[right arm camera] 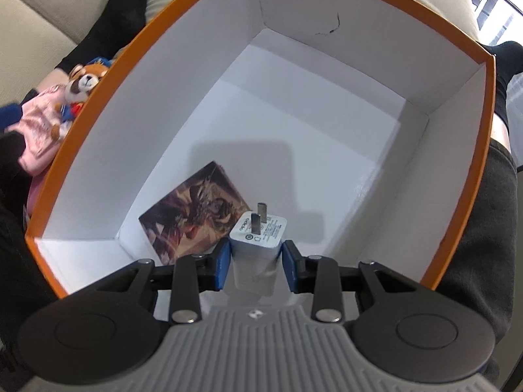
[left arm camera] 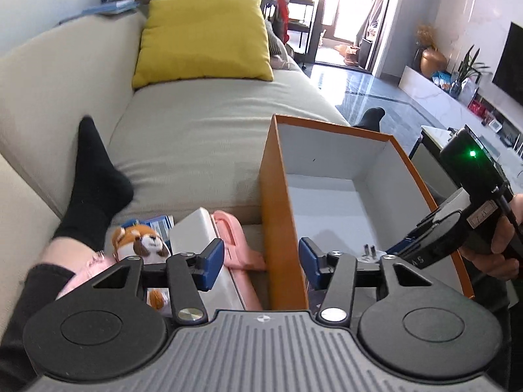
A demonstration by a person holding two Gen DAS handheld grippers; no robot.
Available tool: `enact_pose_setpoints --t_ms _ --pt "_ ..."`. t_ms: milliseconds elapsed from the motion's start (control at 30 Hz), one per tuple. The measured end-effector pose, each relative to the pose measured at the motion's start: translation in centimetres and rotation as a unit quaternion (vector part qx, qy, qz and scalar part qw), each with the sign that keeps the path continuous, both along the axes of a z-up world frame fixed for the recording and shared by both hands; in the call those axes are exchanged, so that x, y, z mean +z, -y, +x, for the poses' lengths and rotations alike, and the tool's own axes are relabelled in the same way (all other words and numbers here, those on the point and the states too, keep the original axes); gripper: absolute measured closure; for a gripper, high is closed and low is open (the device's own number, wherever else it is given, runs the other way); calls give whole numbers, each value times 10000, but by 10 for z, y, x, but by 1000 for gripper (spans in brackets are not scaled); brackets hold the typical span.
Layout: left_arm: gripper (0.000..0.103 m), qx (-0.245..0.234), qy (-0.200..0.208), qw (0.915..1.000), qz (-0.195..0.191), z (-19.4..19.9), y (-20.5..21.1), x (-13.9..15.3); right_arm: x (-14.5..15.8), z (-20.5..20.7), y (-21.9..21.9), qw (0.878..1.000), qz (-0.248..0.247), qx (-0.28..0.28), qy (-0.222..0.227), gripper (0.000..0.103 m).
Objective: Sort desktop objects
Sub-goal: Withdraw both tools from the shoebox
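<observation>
An orange box [left arm camera: 330,124] with a white inside stands on the sofa. My right gripper [right arm camera: 256,261] is shut on a white charger plug [right arm camera: 258,238], prongs pointing away, held low inside the box [right arm camera: 490,130]. A picture-printed card box [right arm camera: 193,219] leans at the box's near left corner. In the left wrist view the right gripper [left arm camera: 392,251] and the plug [left arm camera: 371,254] show over the box's near right part. My left gripper [left arm camera: 261,263] is open above the box's left wall, its pads touching nothing. Left of the box lie a plush animal [left arm camera: 140,240], a white case [left arm camera: 196,232] and a pink item [left arm camera: 235,245].
A beige sofa [left arm camera: 196,130] carries a yellow cushion [left arm camera: 202,39]. A person's legs in black socks [left arm camera: 94,183] flank the box. A pink cloth [right arm camera: 39,121] lies by the plush animal [right arm camera: 83,81]. Tiled floor and a TV cabinet [left arm camera: 457,98] lie to the right.
</observation>
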State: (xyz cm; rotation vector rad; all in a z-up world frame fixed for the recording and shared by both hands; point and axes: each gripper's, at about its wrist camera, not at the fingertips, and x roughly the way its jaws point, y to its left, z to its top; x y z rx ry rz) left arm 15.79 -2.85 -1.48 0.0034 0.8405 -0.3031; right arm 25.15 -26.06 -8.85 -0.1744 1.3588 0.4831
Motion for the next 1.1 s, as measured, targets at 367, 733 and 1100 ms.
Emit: enact_pose_setpoints --t_ms 367,733,1100 --pt "61 -286 -370 9986 -253 3 2 -27 -26 23 8 9929 400 -880 -694 67" --pt "69 -364 -495 9971 -455 1 -1 -31 -29 12 -27 9898 706 -825 -927 67" --pt "70 -367 -514 9968 -496 1 -1 -32 -41 -2 -16 9725 1026 -1316 -1628 66"
